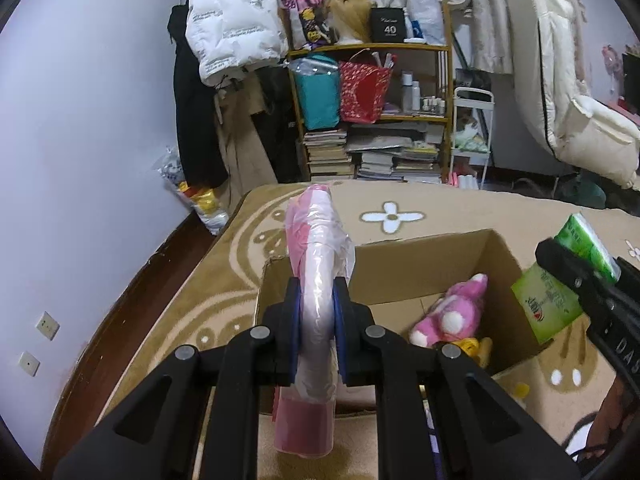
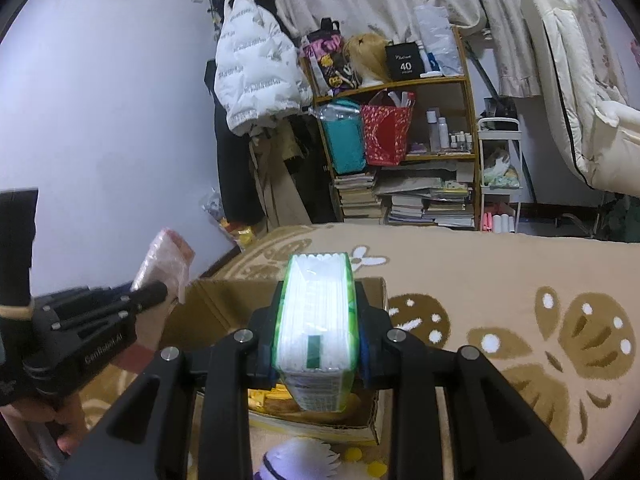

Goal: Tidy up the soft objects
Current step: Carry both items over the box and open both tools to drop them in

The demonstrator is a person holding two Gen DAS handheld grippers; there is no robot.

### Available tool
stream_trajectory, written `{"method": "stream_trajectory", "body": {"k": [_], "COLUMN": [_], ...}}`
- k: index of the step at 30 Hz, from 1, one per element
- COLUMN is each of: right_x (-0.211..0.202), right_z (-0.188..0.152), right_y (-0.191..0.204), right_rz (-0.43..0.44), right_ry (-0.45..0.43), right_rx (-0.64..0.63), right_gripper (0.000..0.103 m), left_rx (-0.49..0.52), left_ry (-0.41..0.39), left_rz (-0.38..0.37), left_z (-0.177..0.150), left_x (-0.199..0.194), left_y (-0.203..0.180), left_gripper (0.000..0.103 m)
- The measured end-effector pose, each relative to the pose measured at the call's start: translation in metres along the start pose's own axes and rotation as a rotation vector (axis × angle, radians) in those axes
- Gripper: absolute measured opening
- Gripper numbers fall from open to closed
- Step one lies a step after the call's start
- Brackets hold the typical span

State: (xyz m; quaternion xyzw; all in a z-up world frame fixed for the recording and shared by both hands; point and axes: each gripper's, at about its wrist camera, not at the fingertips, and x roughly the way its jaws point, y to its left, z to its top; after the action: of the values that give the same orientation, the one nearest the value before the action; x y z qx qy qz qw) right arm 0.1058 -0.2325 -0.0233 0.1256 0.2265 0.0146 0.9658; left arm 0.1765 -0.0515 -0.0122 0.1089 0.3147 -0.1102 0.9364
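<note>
My left gripper (image 1: 318,304) is shut on a pink and white plastic-wrapped soft pack (image 1: 318,248), held over the near left corner of an open cardboard box (image 1: 500,252). A pink and white plush toy (image 1: 452,312) lies inside the box beside something yellow (image 1: 472,346). My right gripper (image 2: 318,312) is shut on a green pack of tissues (image 2: 316,320), held above the box (image 2: 208,300). In the left wrist view the tissue pack (image 1: 552,300) hangs at the box's right side. In the right wrist view the pink pack (image 2: 168,256) shows at the left.
The box stands on a tan patterned carpet (image 1: 440,208). A white and purple plush (image 2: 296,460) lies in front of the box. A cluttered shelf (image 1: 372,112) with books, hanging coats (image 1: 228,24) and a white chair (image 1: 572,100) stand along the far wall.
</note>
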Motion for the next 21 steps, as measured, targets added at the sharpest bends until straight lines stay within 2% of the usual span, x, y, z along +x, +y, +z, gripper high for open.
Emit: {"method": "stream_trajectory", "body": {"k": [6,7,10,11,13,14,15,17,21], "right_x": [0.019,0.02,0.018,0.015,0.012,0.011,0.008,0.004,-0.006], "right_z": [-0.006,-0.006,-0.007,-0.006,-0.004,-0.003,-0.002,0.0,0.002], "right_y": [0.002,0.002,0.003,0.002,0.002,0.001,0.0,0.0,-0.001], "right_rz": [-0.012,-0.001,0.005,0.015,0.018,0.018,0.019,0.018,0.025], "right_ry": [0.041,0.048,0.053,0.044,0.04,0.039,0.034,0.021,0.004], "right_rx": [-0.02,-0.025,-0.029,-0.023,-0.018,-0.016,-0.014,-0.006,0.018], "right_gripper": [0.032,0.036,0.06,0.064,0.068,0.075,0.081,0.1,0.103], "left_rx": [-0.015,-0.015,-0.014,-0.013,-0.01,-0.012,-0.017,-0.028,-0.09], "left_ry": [0.014,0.013,0.003,0.003,0.005,0.002,-0.014,-0.046,-0.082], "left_rz": [-0.007,-0.007,0.009,0.012,0.018,0.023,0.029,0.04,0.076], "left_z": [-0.003,-0.003,-0.002,-0.002,-0.003,-0.002,-0.004,-0.005,-0.007], "left_x": [0.011,0.011,0.005,0.003,0.0,-0.003,-0.008,-0.02,-0.039], "left_y": [0.003,0.003,0.005,0.006,0.008,0.009,0.011,0.017,0.028], "left_gripper": [0.017,0.017,0.024,0.029,0.046,0.063,0.075,0.083,0.101]}}
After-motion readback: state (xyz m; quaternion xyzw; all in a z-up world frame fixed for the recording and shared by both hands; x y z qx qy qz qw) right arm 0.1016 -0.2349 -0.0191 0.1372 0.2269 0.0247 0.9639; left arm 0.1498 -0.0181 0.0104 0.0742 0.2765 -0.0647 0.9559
